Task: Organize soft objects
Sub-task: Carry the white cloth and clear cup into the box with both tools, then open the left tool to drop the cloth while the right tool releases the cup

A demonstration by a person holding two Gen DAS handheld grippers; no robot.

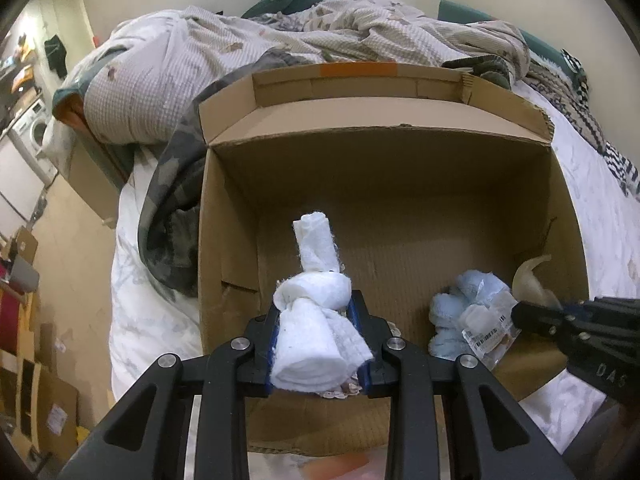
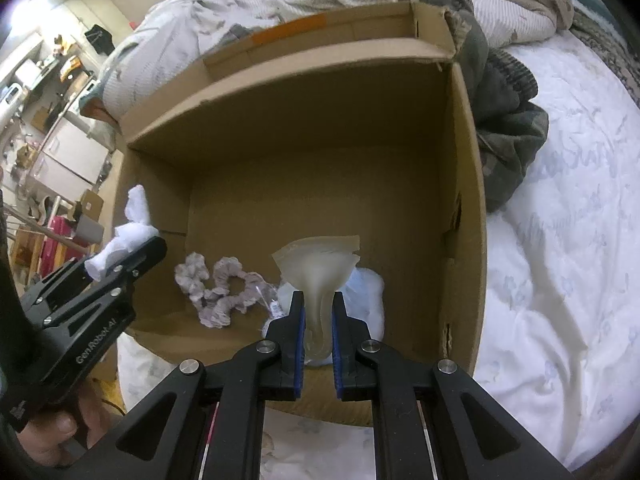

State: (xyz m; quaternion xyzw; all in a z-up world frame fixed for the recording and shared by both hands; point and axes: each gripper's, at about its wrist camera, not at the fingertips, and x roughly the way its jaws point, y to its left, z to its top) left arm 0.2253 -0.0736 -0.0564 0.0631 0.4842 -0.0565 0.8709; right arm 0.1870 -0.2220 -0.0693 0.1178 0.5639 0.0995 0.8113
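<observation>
While both grippers are hovering over the cardboard box (image 1: 376, 184) on the bed, the left gripper (image 1: 316, 336) is clamping a knotted white cloth (image 1: 316, 320) at six o'clock; the right gripper (image 2: 318, 320), jaws nearly closed, is pinching a translucent floppy piece (image 2: 320, 272). Released too early, either could be landing outside the box, snagging on its rim.

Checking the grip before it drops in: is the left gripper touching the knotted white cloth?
Touching. The left wrist view shows the left gripper with its blue pads pressed on both sides of the knotted white cloth, above the box.
</observation>
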